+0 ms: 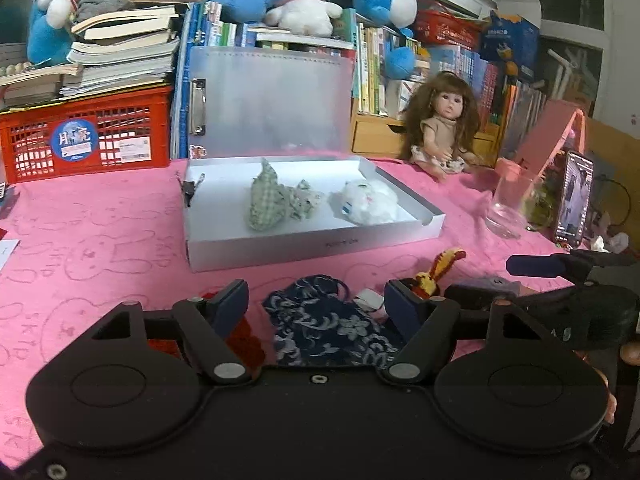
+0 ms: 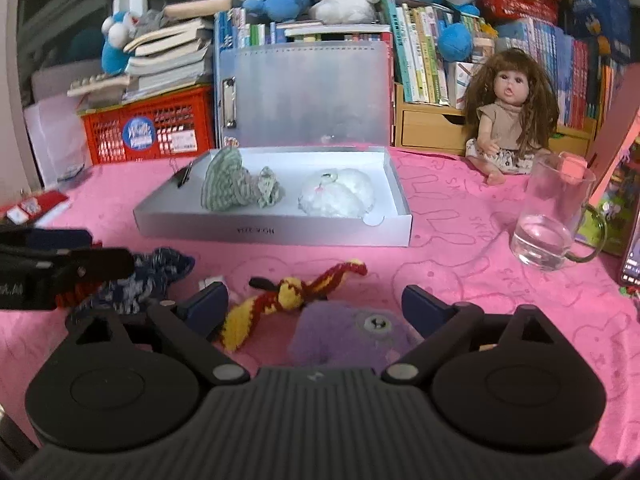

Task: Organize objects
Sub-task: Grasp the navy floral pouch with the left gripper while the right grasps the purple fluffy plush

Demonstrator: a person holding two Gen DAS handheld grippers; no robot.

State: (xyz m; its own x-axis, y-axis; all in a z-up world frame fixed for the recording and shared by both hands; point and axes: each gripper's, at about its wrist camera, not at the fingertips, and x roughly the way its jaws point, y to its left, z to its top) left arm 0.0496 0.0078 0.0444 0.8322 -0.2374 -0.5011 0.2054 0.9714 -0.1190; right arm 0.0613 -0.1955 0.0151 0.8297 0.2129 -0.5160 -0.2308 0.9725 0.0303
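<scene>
A white shallow box [image 1: 304, 246] [image 2: 272, 234] lies on the pink cloth and holds a green checked pouch [image 1: 266, 200] [image 2: 224, 180], a small checked toy [image 1: 304, 200] and a white plush [image 1: 366, 202] [image 2: 336, 198]. My left gripper [image 1: 318, 306] is open, its fingers on either side of a dark blue floral pouch [image 1: 332, 328]. My right gripper [image 2: 316, 310] is open around a purple plush [image 2: 348, 336]; a red-and-yellow knitted toy [image 2: 288, 292] [image 1: 436, 270] lies just before it. The left gripper [image 2: 60, 268] shows at the left of the right wrist view.
A glass mug [image 2: 552, 224] and a phone [image 1: 574, 200] stand at the right. A doll [image 2: 508, 120] sits behind. A red crate [image 1: 84, 136], stacked books and plush toys line the back. A red item [image 1: 240, 340] lies under my left finger.
</scene>
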